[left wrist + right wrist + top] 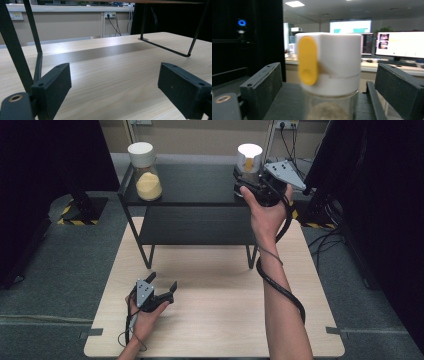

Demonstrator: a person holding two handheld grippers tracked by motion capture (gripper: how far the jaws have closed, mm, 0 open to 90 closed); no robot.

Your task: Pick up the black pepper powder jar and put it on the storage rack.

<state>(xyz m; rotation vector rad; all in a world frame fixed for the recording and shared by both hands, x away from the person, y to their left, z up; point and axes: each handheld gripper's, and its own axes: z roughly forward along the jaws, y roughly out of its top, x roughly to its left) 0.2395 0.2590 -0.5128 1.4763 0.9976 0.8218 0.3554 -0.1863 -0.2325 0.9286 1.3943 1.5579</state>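
1. Jaws of my left gripper are standing wide apart with nothing between them; it is resting low over the wooden table near its front left, just ahead of the black shelf rack, whose thin legs are rising in front of its camera.
2. Further left on the rack's top, a glass jar of yellow grains with a white cap is standing well apart from both grippers.
3. Moving right, my right gripper is reaching up to the rack's top right corner, where the white-lidded jar is standing upright.
4. In the right gripper view that jar is sitting between my two black pads, its yellow flip tab facing the camera, with a clear gap on each side; the jaws are apart and not pressing on it.
5. I am judging this as the release step: the jar looks set down on the shelf and I am letting go.
6. The next move is calling for a straight pull-back toward me, keeping both pads off the lid so the jar is not tipped or dragged to the edge.
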